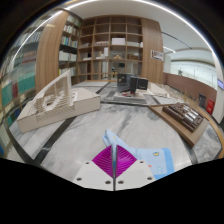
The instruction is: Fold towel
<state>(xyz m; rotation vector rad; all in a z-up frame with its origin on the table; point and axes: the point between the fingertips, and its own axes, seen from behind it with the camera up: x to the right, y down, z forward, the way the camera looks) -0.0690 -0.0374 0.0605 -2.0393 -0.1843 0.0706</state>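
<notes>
A light blue towel (150, 153) lies on the pale marble table (70, 140) just ahead of my fingers. One corner of it rises in a thin fold (113, 143) that runs down between the two magenta pads. My gripper (113, 163) is shut on that corner, the pads meeting along a single line with the cloth pinched in it. The rest of the towel spreads to the right of the fingers, partly hidden by them.
A white architectural model (55, 103) stands on a table to the left. A dark monitor (131, 85) sits on a desk beyond. A wooden bench with dark objects (183, 115) is at the right. Tall wooden bookshelves (110, 45) line the back wall.
</notes>
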